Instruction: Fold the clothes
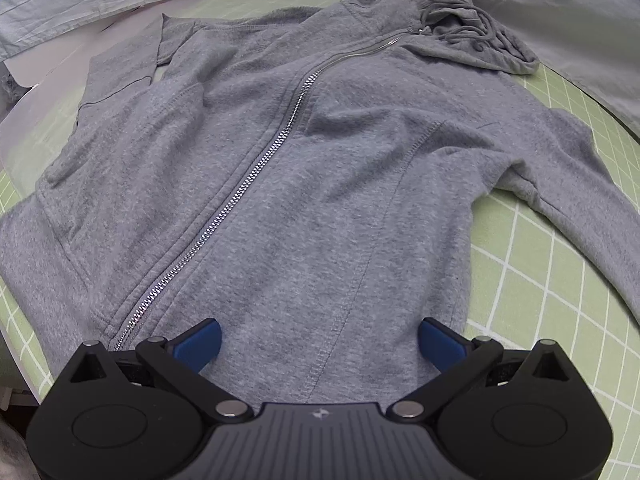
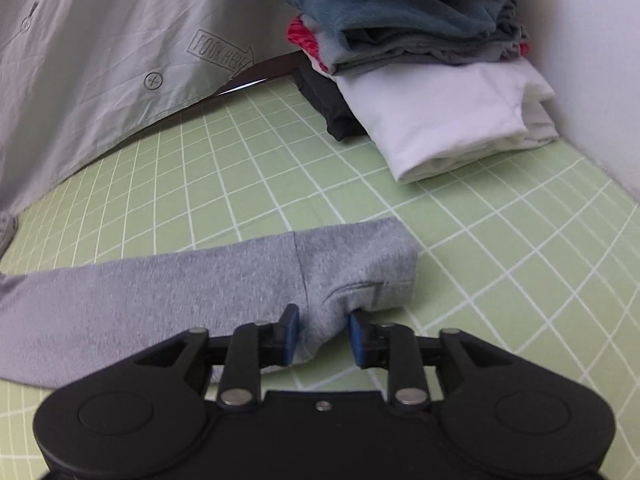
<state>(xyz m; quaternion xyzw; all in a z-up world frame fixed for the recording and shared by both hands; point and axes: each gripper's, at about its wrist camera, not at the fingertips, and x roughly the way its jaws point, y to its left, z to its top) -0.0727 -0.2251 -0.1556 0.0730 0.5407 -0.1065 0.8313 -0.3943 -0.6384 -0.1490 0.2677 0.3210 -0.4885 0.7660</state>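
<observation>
A grey zip hoodie (image 1: 304, 184) lies spread flat on the green grid mat (image 1: 560, 280), hood at the far end, zipper running diagonally. My left gripper (image 1: 320, 340) hovers over the hoodie's lower front, wide open, with nothing between its blue pads. In the right wrist view the hoodie's sleeve (image 2: 192, 292) stretches across the mat to the left, its cuff (image 2: 360, 268) bunched. My right gripper (image 2: 322, 334) stands partly open with a fold of the cuff between its fingers. The left pad (image 2: 291, 332) touches the cloth; a narrow gap shows at the right pad.
A stack of folded clothes (image 2: 420, 40) with a white folded piece (image 2: 448, 120) at its base stands at the back right against a white wall. A pale grey sheet with printed marks (image 2: 100, 60) drapes along the far edge. Bare mat (image 2: 520, 280) lies right of the cuff.
</observation>
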